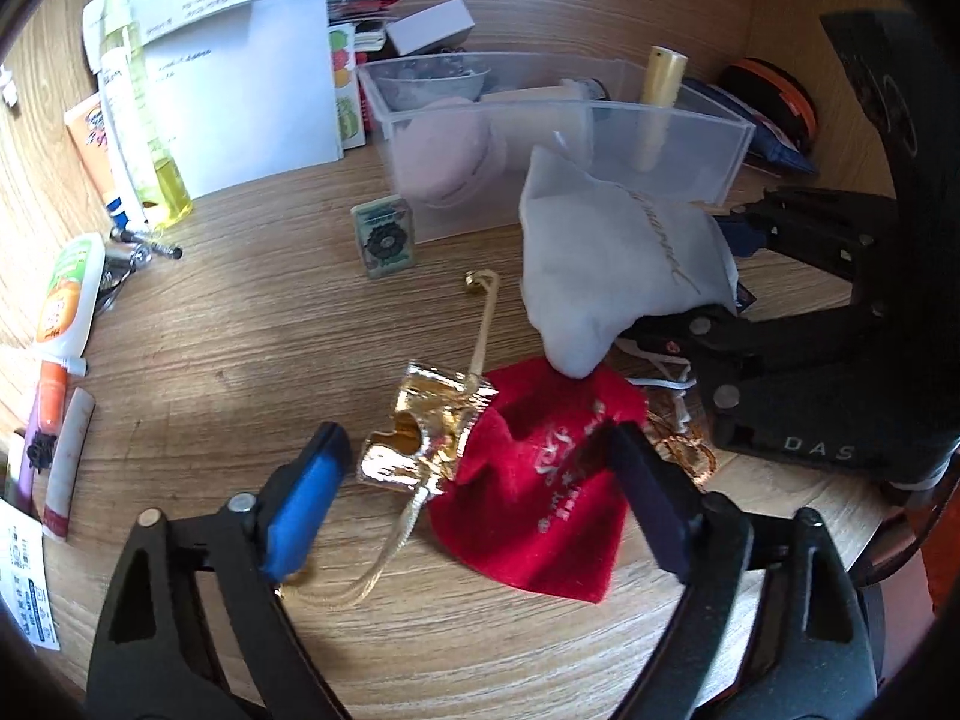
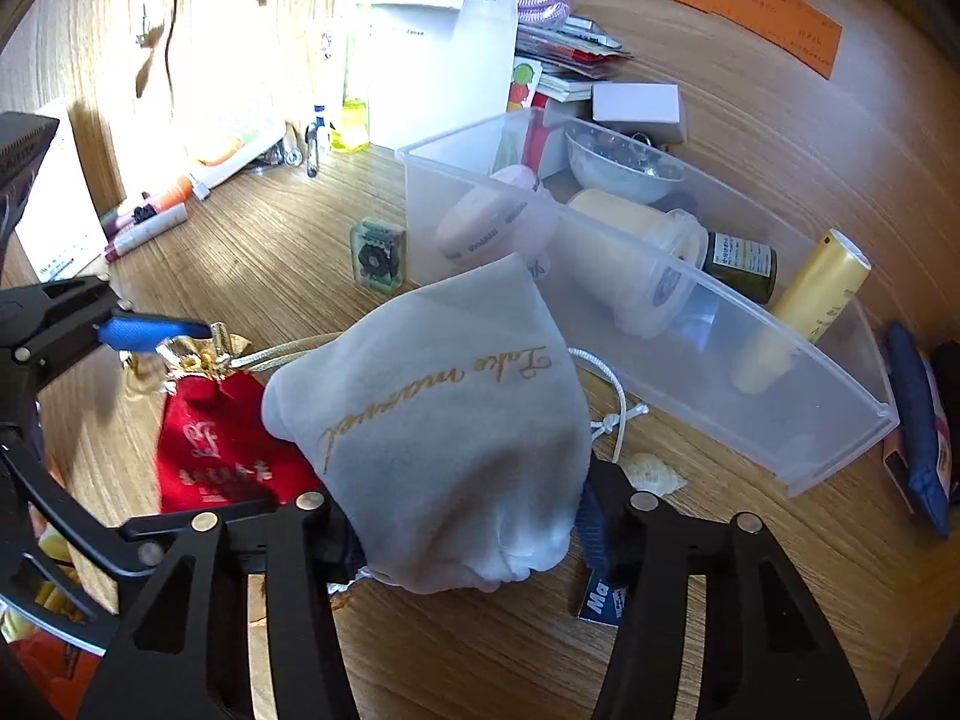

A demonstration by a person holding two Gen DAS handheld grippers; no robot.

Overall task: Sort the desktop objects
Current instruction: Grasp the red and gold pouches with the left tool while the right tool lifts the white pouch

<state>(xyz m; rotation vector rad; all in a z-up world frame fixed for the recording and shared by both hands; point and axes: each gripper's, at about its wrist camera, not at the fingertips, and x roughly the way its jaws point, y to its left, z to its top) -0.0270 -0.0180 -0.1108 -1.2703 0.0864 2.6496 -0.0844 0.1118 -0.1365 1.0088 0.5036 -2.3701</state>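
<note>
We work over a wood-grain desk that curves up into a wooden back wall, where orange notes are stuck at the upper right of the right wrist view. Sunlight falls hard across the upper left of that view, over a yellow bottle and white paper sheets. Along the left edge of the left wrist view lie tubes and a glue bottle.

A clear plastic bin sits in the upper middle of both views. Inside it we see a pink round case, a cream jar lying on its side, a dark green bottle, a gold tube leaning at the right end, and a small bowl of dark bits at the back. A small green tile stands just in front of the bin.

Our right gripper pinches a white drawstring pouch with gold script, held up between its fingers, low in the centre of its own view and just in front of the bin. Our left gripper is spread wide, its blue pad to the left and its dark pad to the right of a red velvet pouch with a gold foil mouth, which lies flat on the desk at the bottom centre. The white pouch's lower corner hangs over the red one's upper edge; we cannot tell whether they touch.
</note>
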